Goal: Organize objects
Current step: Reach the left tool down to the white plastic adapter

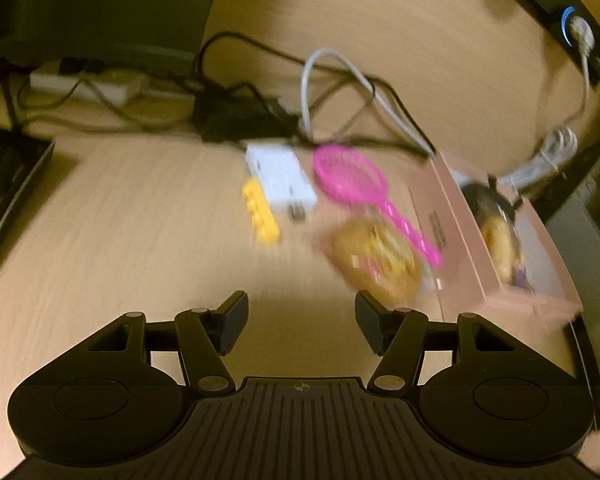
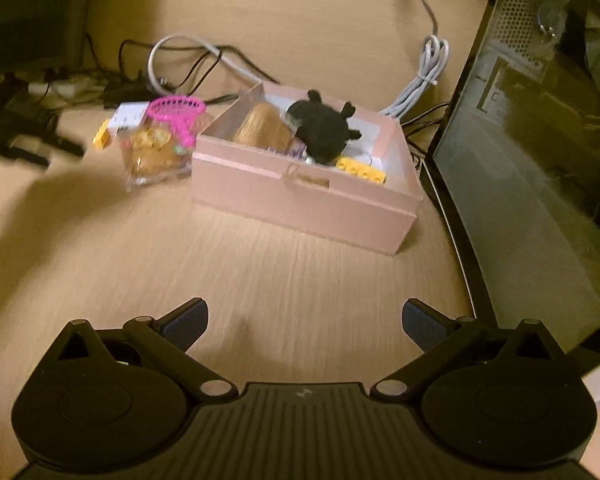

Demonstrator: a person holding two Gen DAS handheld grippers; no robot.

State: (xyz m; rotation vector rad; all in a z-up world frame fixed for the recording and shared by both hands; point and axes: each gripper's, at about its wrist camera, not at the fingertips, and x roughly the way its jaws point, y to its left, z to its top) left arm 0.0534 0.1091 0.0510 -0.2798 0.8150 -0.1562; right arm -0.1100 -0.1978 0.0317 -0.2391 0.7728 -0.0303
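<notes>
A pink open box stands on the wooden desk and holds a black plush toy, a yellow brick and a brown wrapped bun. Left of the box lie a clear snack packet, a pink toy racket, a small white box and another yellow brick. My right gripper is open wide over bare desk in front of the box, holding nothing. In the blurred left wrist view my left gripper is open and empty, just short of the snack packet, with the racket, yellow brick and pink box beyond.
Tangled black and grey cables and a power strip lie behind the objects. A computer tower stands right of the box. A keyboard lies at the left, and a dark monitor base is at the back.
</notes>
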